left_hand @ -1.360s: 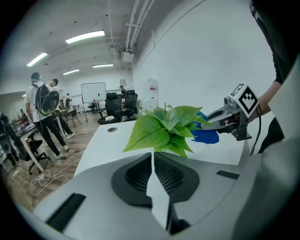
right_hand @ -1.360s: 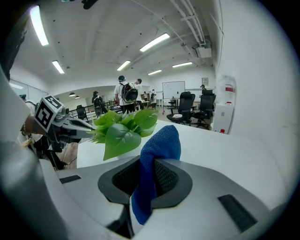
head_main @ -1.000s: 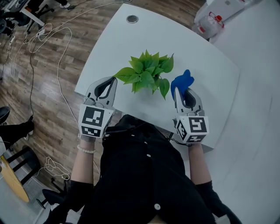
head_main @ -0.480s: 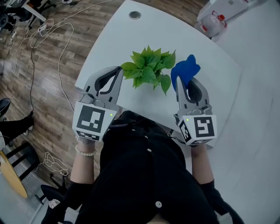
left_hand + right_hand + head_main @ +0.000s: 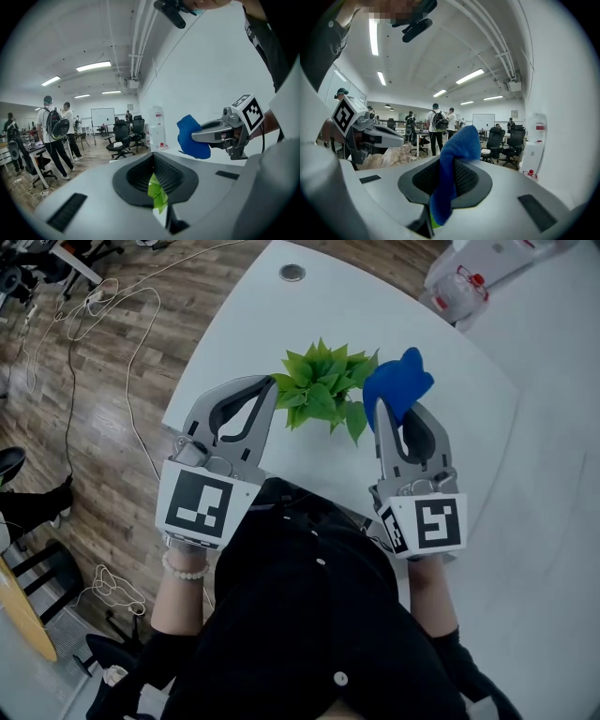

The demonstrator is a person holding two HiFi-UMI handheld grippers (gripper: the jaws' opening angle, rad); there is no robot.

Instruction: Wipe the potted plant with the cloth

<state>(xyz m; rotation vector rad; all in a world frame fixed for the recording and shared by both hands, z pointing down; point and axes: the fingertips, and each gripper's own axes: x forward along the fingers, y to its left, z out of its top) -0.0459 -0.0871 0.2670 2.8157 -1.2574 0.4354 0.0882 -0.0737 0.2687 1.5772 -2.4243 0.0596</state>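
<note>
I hold the left gripper (image 5: pixel 270 388) pointing forward and slightly down, with its jaws closed on a green leaf (image 5: pixel 157 192). The right gripper (image 5: pixel 388 416) lies roughly parallel beside it. Its jaws are pinched on the blue cloth (image 5: pixel 397 390), which bunches out past the tips. My left forearm (image 5: pixel 174 601) is bare, with a bead bracelet (image 5: pixel 184 564) at the wrist. The right forearm (image 5: pixel 427 601) is bare too.

wood-plank floor (image 5: pixel 112 427) on my left, loose cables (image 5: pixel 131 324) across it, white curved table (image 5: pixel 281 324) below me, black office chairs (image 5: pixel 123 136) and whiteboard (image 5: pixel 103 116) far off, ceiling strip lights (image 5: pixel 93 66)
</note>
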